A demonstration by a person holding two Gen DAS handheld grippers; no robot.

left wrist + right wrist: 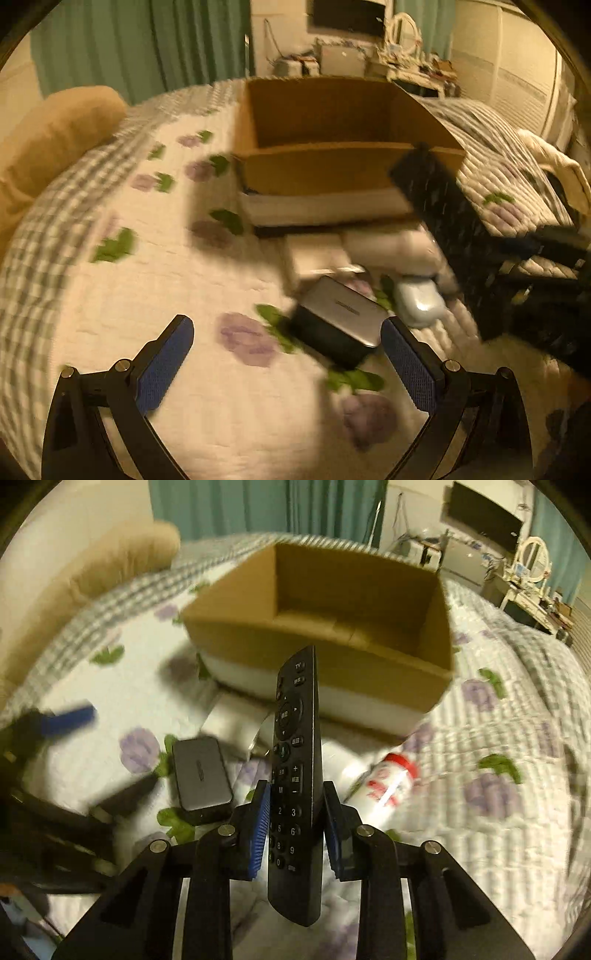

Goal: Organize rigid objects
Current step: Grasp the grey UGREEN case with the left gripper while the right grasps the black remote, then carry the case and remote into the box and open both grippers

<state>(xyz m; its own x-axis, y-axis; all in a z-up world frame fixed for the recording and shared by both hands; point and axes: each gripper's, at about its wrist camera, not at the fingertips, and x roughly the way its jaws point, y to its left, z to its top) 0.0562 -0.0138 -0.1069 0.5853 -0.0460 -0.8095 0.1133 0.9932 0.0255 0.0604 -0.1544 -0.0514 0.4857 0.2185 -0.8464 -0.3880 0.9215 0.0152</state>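
Observation:
My right gripper (pixel 296 794) is shut on a black TV remote (pixel 293 760), held above the bed with its top end toward the open cardboard box (pixel 436 627). The remote also shows, blurred, in the left wrist view (pixel 439 206) in front of the box (pixel 314 170). My left gripper (pixel 287 332) is open and empty, low over the quilt, with a grey and black power bank (pixel 338 321) just ahead of its right finger. The power bank also shows in the right wrist view (pixel 201 775).
A pale blue case (pixel 419 301), a white box (pixel 317 254) and a white bottle with a red cap (pixel 388 779) lie on the flowered quilt (pixel 147 295) near the box. A tan pillow (pixel 55 140) lies at the left. A desk (pixel 413 66) stands beyond the bed.

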